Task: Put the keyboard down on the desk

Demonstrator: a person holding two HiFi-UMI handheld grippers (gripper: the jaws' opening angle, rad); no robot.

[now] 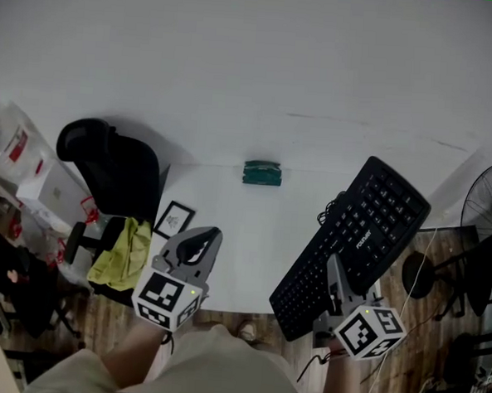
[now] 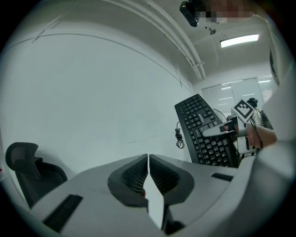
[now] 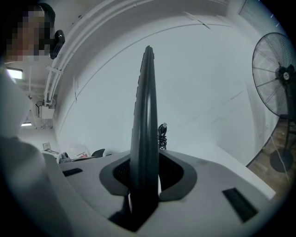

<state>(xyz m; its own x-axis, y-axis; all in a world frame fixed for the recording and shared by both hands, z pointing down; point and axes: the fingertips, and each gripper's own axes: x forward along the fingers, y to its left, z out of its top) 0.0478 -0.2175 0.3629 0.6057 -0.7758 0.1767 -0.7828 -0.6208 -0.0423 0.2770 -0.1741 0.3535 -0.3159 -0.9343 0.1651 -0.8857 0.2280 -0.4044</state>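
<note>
Fingers [image 3: 178,175] of the right gripper [image 1: 336,268] clamped the black keyboard [image 1: 360,236] by its edge over the white desk [image 1: 244,233], not yet down; left gripper [image 1: 203,239] closed, empty. Next needed: lower flat, release.

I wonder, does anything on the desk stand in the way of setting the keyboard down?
Nothing visible does. The keyboard, clamped in the right tongs, is held by the desk's bare right part; the green item and framed picture sit well aside.

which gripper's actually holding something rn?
The right gripper: its jaws clamp the black keyboard by its near edge. The left gripper has its jaws closed together with nothing between them.
</note>
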